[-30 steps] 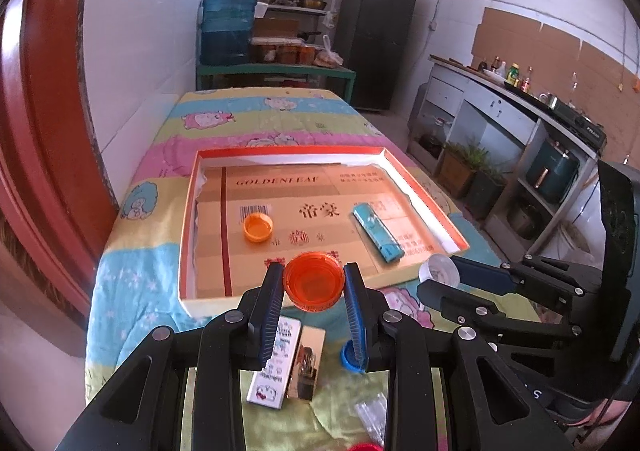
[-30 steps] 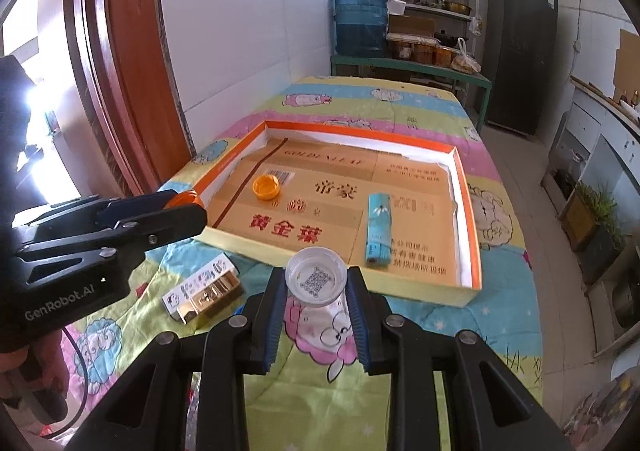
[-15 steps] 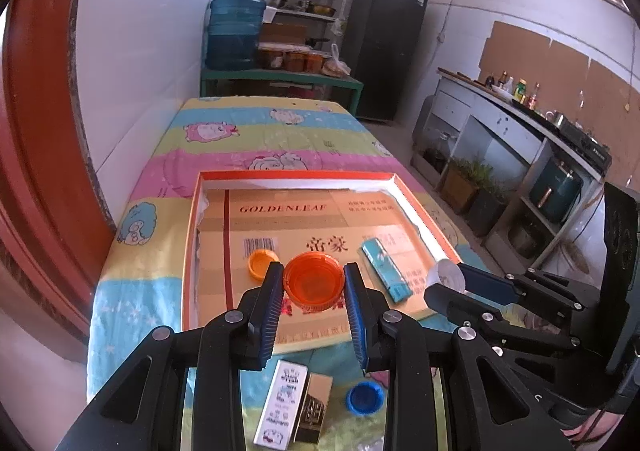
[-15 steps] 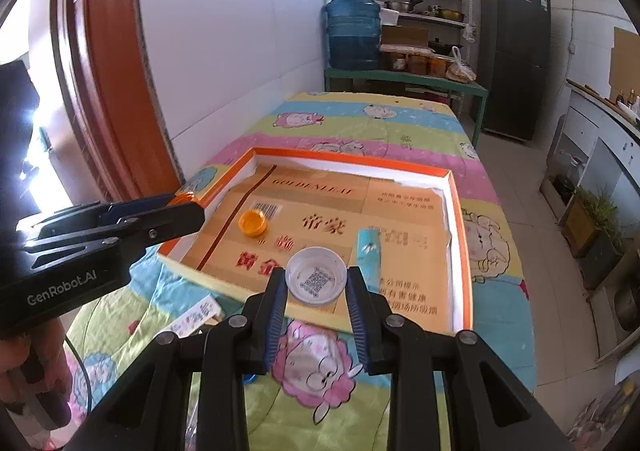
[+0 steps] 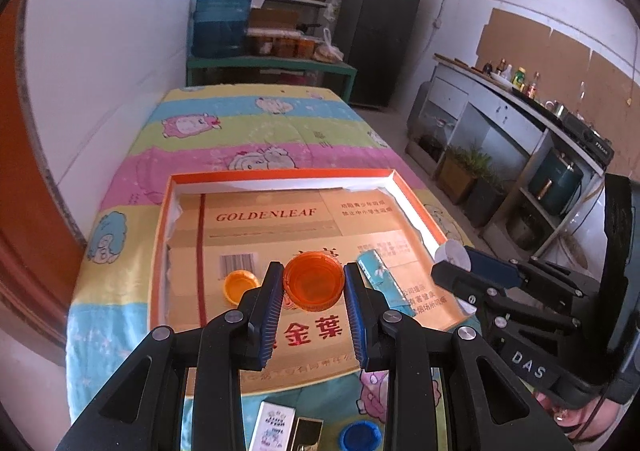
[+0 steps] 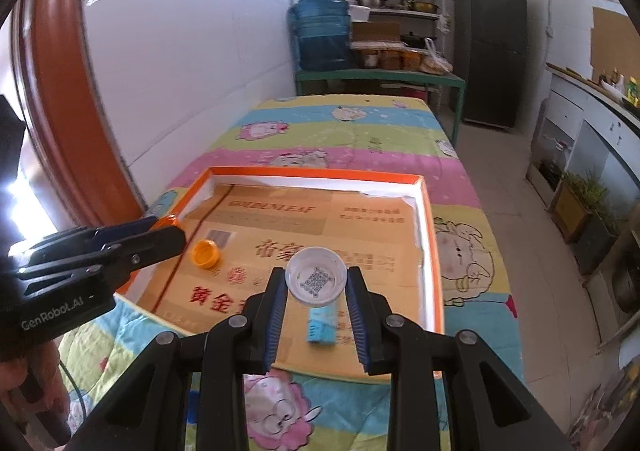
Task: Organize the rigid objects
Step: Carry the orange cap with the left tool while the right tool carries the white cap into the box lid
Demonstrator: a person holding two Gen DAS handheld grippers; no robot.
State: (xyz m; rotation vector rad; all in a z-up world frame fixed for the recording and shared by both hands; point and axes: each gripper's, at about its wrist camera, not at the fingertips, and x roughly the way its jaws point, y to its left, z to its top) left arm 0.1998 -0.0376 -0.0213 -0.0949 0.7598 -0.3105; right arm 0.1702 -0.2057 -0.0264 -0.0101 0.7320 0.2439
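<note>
Orange plastic is filling the gap of the left tool (image 5: pixel 314 287): it is pinching an orange lid (image 5: pixel 314 282) by its rim, at the centre of the left view. A second ago that lid was hanging over the near wall of the box (image 5: pixel 280 176); now it is showing over the printed card floor, between a small orange cap (image 5: pixel 241 284) to its left and a blue lighter (image 5: pixel 380 278) to its right, both lying in the box already. The right tool (image 6: pixel 317 291) is pinching a clear lid (image 6: pixel 316 278) with a printed code inside, at the centre of the right view; it too was short of the box and is now showing above the lighter's (image 6: pixel 321 325) far end. Both tools are keeping their grip unchanged while travelling forward.

By my reading, both carries are crossing into the box, so what is remaining for these two lids is lowering and letting go, each clear of the lighter. At the bottom edge of the left view a blue cap (image 5: pixel 360 436) and a card pack (image 5: pixel 276 427) are lying on the quilt-covered worktop (image 5: pixel 256 127), outside the box, so the sorting is looking unfinished.
</note>
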